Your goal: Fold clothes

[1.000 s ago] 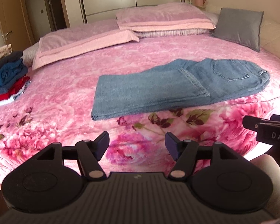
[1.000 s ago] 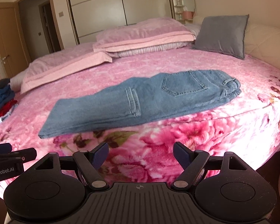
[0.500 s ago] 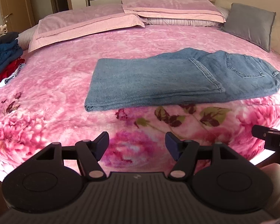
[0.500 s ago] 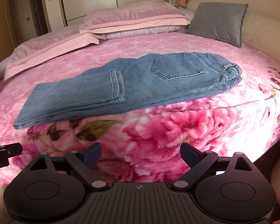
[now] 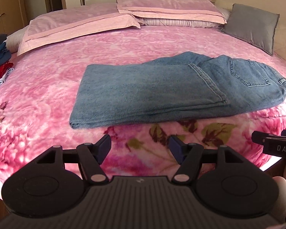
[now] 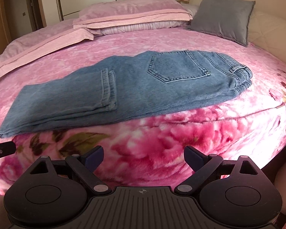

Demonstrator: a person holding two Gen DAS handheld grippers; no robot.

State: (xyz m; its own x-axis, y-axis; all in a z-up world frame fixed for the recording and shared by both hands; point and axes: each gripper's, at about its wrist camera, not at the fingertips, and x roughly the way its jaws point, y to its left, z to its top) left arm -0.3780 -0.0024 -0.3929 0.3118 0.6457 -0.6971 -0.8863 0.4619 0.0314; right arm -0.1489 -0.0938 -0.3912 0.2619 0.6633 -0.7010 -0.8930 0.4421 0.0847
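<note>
My left tongs (image 5: 140, 146) gape with nothing between them; my right tongs (image 6: 144, 157) have just been opening and now stand wide, also bare. Both hover over the bed (image 5: 47, 99) edge. Beyond lie the folded jeans (image 6: 135, 87), then 2 pink pillows (image 5: 167, 5).

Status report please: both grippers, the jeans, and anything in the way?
Left gripper open, empty. Right gripper just opened wider, nothing between the jaws. Jeans part-folded, flat on pink floral blanket, untouched. Nothing in the way.
</note>
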